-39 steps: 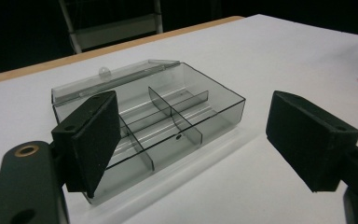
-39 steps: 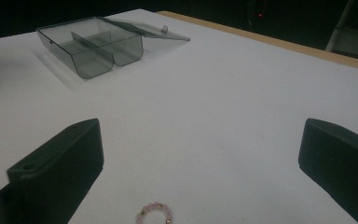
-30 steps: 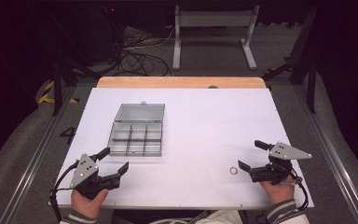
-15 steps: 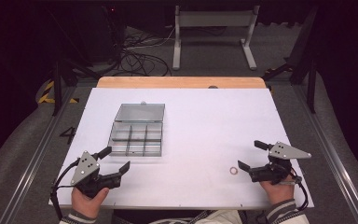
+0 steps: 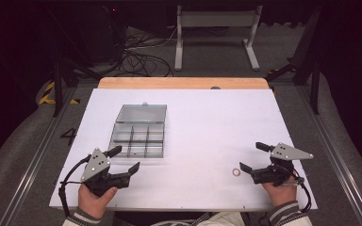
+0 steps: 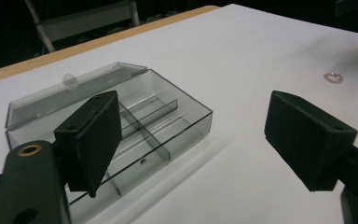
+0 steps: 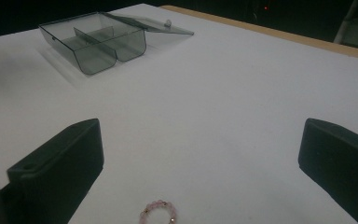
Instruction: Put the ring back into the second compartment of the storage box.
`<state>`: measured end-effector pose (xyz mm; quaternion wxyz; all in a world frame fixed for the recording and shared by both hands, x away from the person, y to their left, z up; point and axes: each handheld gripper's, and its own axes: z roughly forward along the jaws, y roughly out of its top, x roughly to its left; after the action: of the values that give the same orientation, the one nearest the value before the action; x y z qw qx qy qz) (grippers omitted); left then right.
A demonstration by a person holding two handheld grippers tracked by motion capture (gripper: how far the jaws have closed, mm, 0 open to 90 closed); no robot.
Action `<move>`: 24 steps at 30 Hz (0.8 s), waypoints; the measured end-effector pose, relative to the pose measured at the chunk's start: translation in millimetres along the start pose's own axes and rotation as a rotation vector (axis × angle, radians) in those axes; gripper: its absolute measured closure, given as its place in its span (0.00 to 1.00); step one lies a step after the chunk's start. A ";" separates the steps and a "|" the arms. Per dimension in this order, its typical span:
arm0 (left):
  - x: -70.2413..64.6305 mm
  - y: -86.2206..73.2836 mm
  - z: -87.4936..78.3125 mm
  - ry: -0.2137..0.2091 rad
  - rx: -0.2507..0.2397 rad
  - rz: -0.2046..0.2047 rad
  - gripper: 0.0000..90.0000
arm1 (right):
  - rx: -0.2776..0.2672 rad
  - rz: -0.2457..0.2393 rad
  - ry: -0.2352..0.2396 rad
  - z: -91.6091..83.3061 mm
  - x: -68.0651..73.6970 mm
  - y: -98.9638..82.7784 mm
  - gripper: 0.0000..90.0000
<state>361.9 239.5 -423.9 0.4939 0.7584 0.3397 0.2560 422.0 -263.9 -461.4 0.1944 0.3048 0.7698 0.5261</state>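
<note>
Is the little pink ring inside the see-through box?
No, the pink bead ring lies on the bare white table, just ahead of the right gripper, far from the open clear box.

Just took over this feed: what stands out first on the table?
A clear smoky plastic compartment box sits open at the table's left-centre, its lid laid flat behind it. A small pink beaded ring lies near the right gripper, whose fingers are spread wide; the left gripper is open beside the box.
</note>
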 end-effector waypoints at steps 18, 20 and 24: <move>-28.5 27.4 39.9 -0.102 0.009 0.037 0.22 | 0.005 0.006 0.004 0.3 -0.4 0.0 0.01; -31.1 29.4 42.6 -0.111 0.009 0.038 0.22 | 0.005 0.005 0.004 0.2 -0.3 0.0 0.01; -34.2 31.7 47.1 -0.124 0.013 0.040 0.22 | 0.006 0.006 0.004 0.2 -0.4 0.0 0.01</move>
<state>382.5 177.2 -414.4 0.5039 0.7826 0.2948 0.2161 422.4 -264.0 -461.4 0.1904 0.3065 0.7707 0.5252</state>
